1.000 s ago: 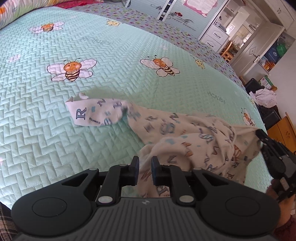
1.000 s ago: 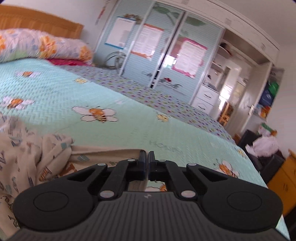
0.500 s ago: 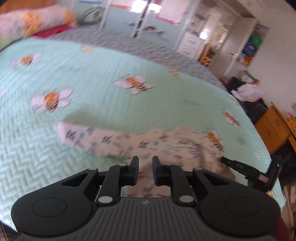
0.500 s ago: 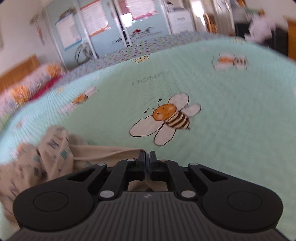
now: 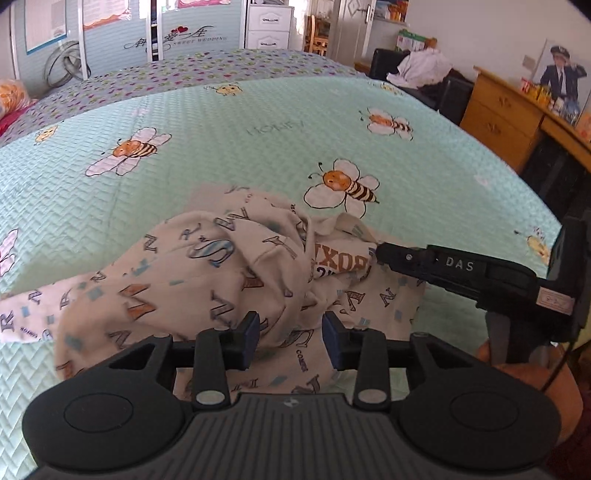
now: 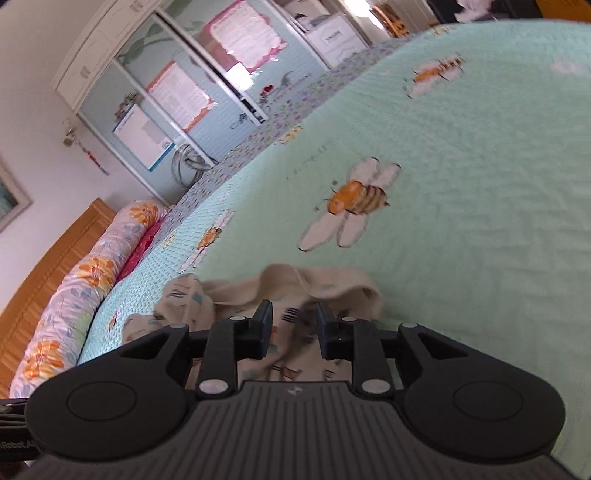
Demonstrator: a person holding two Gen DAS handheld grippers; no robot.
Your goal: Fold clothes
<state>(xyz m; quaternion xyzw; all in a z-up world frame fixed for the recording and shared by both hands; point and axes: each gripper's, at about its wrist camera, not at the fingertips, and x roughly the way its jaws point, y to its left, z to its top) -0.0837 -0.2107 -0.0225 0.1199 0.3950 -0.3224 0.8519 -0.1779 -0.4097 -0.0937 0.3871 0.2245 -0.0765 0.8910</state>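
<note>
A cream garment (image 5: 229,280) printed with letters lies crumpled on the mint bee-print bedspread (image 5: 258,147). My left gripper (image 5: 290,338) hovers over its near part with jaws opening. Cloth shows in the gap, but the pads do not press on it. My right gripper (image 5: 382,254) reaches in from the right, its tip at the garment's edge by a brown printed patch. In the right wrist view the right gripper (image 6: 294,326) is rolled sideways over the garment (image 6: 295,284). Its jaws are opening, with a loose fold between the fingers and no pinch.
A wardrobe with sliding doors (image 5: 110,33) stands beyond the bed. A wooden dresser (image 5: 509,118) and a dark chair with white clothes (image 5: 424,66) are at the right. Flowered pillows (image 6: 74,295) lie against a wooden headboard (image 6: 44,266). A hand (image 5: 517,373) holds the right gripper.
Both grippers' jaws have opened from shut or nearly shut. The left view swung right over the garment, which went from stretched out to bunched. The right gripper rolled and dropped lower.
</note>
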